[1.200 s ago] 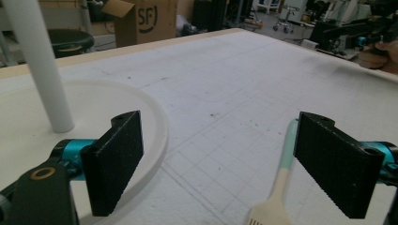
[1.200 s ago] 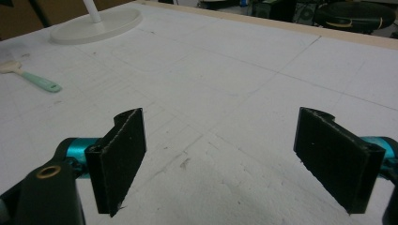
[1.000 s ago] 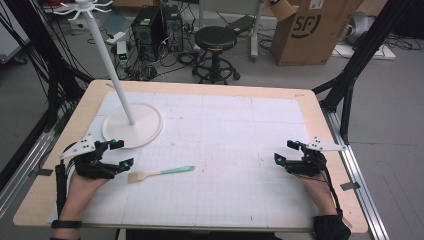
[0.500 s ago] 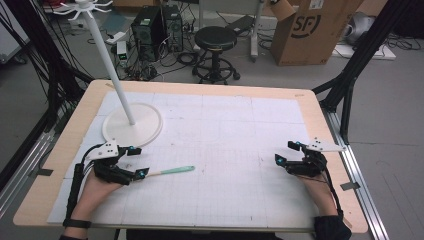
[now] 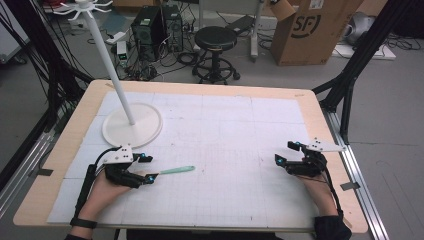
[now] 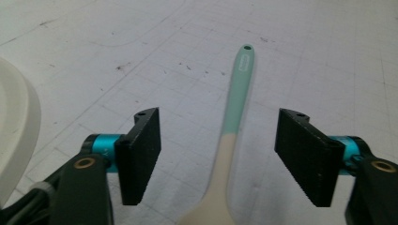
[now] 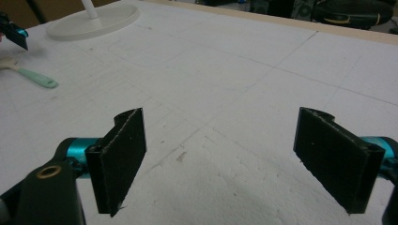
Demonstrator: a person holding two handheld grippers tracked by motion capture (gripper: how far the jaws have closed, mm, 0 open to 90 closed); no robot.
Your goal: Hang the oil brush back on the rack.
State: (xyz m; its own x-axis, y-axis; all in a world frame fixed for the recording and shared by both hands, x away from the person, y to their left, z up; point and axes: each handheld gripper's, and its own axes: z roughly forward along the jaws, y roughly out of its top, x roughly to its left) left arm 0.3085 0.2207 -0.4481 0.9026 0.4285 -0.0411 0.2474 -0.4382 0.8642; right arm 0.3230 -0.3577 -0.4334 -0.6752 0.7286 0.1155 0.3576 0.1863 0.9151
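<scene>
One white stand (image 5: 131, 125), a round base with a thin pole rising from it to a hooked top, stood at the far left of the table (image 5: 210, 90), on its white gridded mat (image 5: 225, 150). Near and just right of that base, the left gripper (image 5: 146, 169) lay low over the mat in the person's left hand (image 5: 107, 185), its two black jaws spread wide and holding nothing. One spatula (image 6: 233, 117) lay flat on the mat between those jaws without touching either, its cream blade toward the hand and its teal handle pointing right toward the middle of the table. The middle of the mat was bare. At the near right, well apart from the spatula, the right gripper (image 5: 286, 154) rested in the person's right hand (image 5: 312, 185), its two jaws likewise parted wide around nothing, facing left across the mat. Beyond the far edge stood one black stool (image 5: 215, 40) and one cardboard box (image 5: 312, 30).
</scene>
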